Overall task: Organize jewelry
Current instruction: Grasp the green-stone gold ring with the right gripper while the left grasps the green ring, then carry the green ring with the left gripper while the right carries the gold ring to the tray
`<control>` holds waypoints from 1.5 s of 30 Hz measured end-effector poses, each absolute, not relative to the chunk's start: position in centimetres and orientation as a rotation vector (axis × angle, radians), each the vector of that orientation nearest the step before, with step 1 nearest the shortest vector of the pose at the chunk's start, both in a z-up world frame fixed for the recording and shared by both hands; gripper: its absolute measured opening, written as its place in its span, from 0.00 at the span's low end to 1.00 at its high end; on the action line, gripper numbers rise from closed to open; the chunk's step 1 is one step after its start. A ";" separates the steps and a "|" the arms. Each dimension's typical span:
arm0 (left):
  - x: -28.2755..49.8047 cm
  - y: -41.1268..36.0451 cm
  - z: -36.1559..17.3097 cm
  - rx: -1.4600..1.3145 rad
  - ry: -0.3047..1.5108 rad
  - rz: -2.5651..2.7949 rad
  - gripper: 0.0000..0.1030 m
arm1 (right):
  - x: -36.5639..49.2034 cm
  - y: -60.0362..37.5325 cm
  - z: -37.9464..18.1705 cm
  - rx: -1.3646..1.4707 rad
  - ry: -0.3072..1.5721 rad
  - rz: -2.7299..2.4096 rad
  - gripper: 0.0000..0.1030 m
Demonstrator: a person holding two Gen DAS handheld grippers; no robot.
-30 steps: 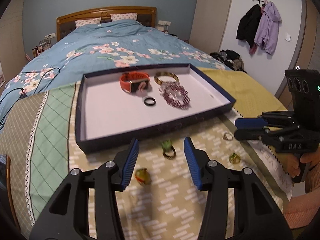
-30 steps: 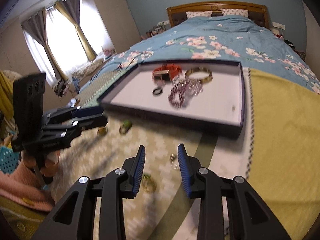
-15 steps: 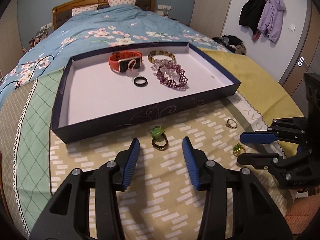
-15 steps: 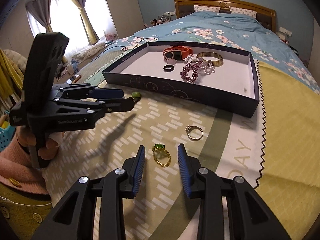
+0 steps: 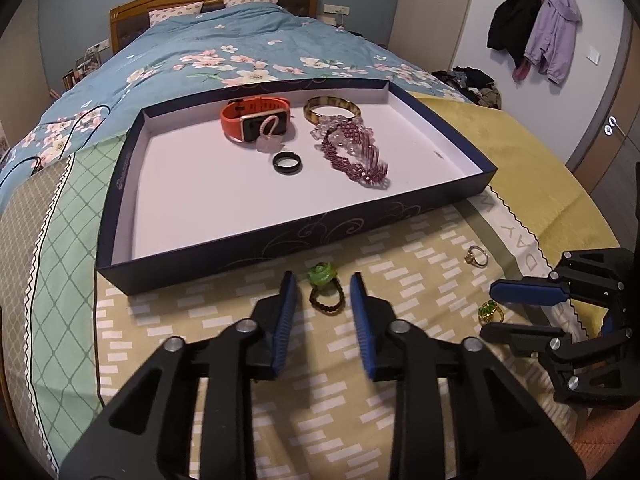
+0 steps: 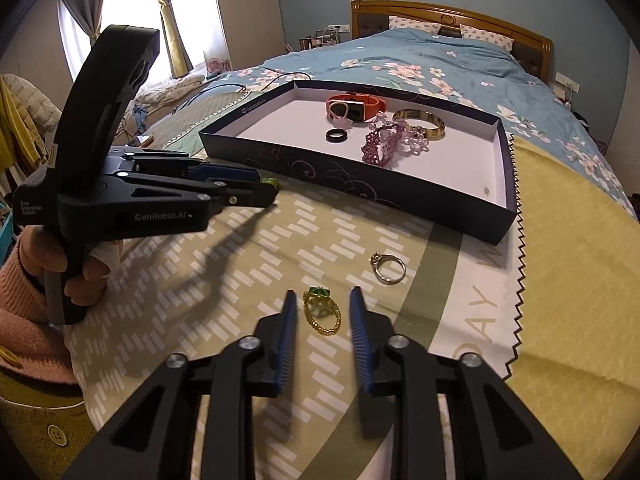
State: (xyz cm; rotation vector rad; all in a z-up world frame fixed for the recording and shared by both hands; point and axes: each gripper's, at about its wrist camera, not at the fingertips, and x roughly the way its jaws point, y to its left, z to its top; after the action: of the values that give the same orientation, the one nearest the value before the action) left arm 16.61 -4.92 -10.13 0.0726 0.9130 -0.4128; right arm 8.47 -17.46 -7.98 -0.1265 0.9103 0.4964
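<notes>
One dark blue tray (image 5: 408, 204) holds one orange smartwatch (image 5: 256, 120), one amber bangle (image 5: 332, 107), one black ring (image 5: 287, 162), one pink ring (image 5: 269, 136) and two beaded bracelets (image 5: 356, 152), while three rings (image 6: 322, 312) lie on the bed's patterned cloth (image 6: 248, 280), beside two hand-held grippers (image 6: 323, 312).

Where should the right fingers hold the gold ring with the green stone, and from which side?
Grip the gold ring across its beaded band, just behind the green stone, coming down from above. It lies flat on the cloth with the stone at the far end, and the right gripper already stands open with one finger on each side.
</notes>
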 end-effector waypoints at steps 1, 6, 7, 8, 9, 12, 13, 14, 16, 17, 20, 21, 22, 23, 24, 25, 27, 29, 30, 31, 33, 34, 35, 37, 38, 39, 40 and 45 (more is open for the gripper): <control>16.6 -4.9 -10.1 0.073 0.913 -0.412 0.20 | 8.5 -17.5 -8.0 -0.127 0.911 0.498 0.17; 16.4 -5.0 -10.2 0.077 0.911 -0.424 0.17 | 8.4 -17.5 -7.9 -0.126 0.910 0.499 0.11; 16.3 -5.0 -10.2 0.076 0.911 -0.426 0.17 | 8.5 -17.5 -8.0 -0.123 0.912 0.502 0.10; 16.3 -5.0 -10.2 0.074 0.911 -0.426 0.16 | 8.4 -17.5 -7.9 -0.123 0.912 0.503 0.10; 16.2 -4.9 -10.2 0.071 0.911 -0.426 0.16 | 8.4 -17.5 -7.9 -0.121 0.911 0.501 0.09; 16.0 -4.8 -10.2 0.059 0.910 -0.432 0.16 | 8.6 -17.7 -7.8 -0.103 0.909 0.503 0.09; 15.9 -4.8 -10.1 0.058 0.910 -0.433 0.16 | 8.7 -17.8 -7.7 -0.092 0.908 0.506 0.09; 15.7 -4.7 -10.1 0.055 0.909 -0.436 0.16 | 8.7 -17.9 -7.6 -0.085 0.905 0.508 0.09; 15.6 -4.7 -10.1 0.050 0.908 -0.439 0.16 | 8.8 -18.0 -7.3 -0.074 0.897 0.512 0.09; 15.5 -4.6 -10.1 0.048 0.907 -0.441 0.16 | 8.9 -18.0 -7.2 -0.069 0.894 0.514 0.09; 15.1 -4.4 -10.0 0.041 0.906 -0.450 0.16 | 9.0 -18.3 -6.9 -0.047 0.884 0.518 0.09; 15.0 -4.4 -10.0 0.038 0.906 -0.452 0.16 | 9.0 -18.3 -6.8 -0.042 0.881 0.519 0.09; 14.9 -4.3 -10.0 0.035 0.907 -0.453 0.16 | 9.1 -18.4 -6.7 -0.034 0.879 0.520 0.09; 14.8 -4.2 -10.0 0.034 0.905 -0.453 0.16 | 9.2 -18.5 -6.5 -0.022 0.874 0.524 0.09; 14.7 -4.2 -9.9 0.032 0.902 -0.455 0.16 | 9.3 -18.6 -6.4 -0.016 0.870 0.526 0.09; 14.6 -4.2 -9.8 0.030 0.899 -0.459 0.16 | 9.3 -18.6 -6.3 -0.015 0.866 0.526 0.09; 14.3 -4.1 -9.6 0.027 0.893 -0.461 0.16 | 9.5 -18.6 -6.0 -0.010 0.855 0.525 0.09; 14.1 -4.0 -9.4 0.025 0.885 -0.467 0.16 | 9.6 -18.5 -5.7 -0.005 0.842 0.527 0.09; 14.0 -4.0 -9.2 0.026 0.879 -0.468 0.16 | 9.6 -18.5 -5.6 -0.001 0.838 0.528 0.09; 13.9 -4.0 -9.1 0.031 0.875 -0.467 0.16 | 9.7 -18.5 -5.6 0.003 0.837 0.531 0.09; 13.7 -4.0 -9.0 0.035 0.868 -0.464 0.16 | 9.7 -18.5 -5.5 0.006 0.832 0.532 0.09; 13.5 -3.9 -8.9 0.033 0.867 -0.470 0.16 | 9.8 -18.5 -5.5 0.007 0.831 0.533 0.09; 13.5 -3.9 -8.9 0.033 0.868 -0.474 0.16 | 9.8 -18.5 -5.5 0.009 0.832 0.533 0.09; 13.4 -3.9 -9.1 0.039 0.872 -0.465 0.16 | 9.9 -18.5 -5.6 0.012 0.833 0.536 0.09; 13.4 -3.8 -9.2 0.039 0.880 -0.466 0.17 | 9.9 -18.5 -5.6 0.013 0.835 0.538 0.09; 13.4 -3.8 -9.5 0.039 0.889 -0.467 0.17 | 9.9 -18.5 -5.7 0.013 0.836 0.539 0.09; 13.4 -3.8 -9.7 0.038 0.897 -0.469 0.17 | 9.9 -18.4 -5.7 0.013 0.838 0.541 0.09; 13.5 -4.0 -10.0 0.050 0.908 -0.473 0.20 | 10.0 -18.4 -6.0 0.021 0.847 0.544 0.09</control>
State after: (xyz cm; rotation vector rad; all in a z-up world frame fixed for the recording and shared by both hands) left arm 13.46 -4.03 -9.99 0.0499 0.9078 -0.4730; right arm 9.97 -18.41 -5.99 0.0210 0.8466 0.5442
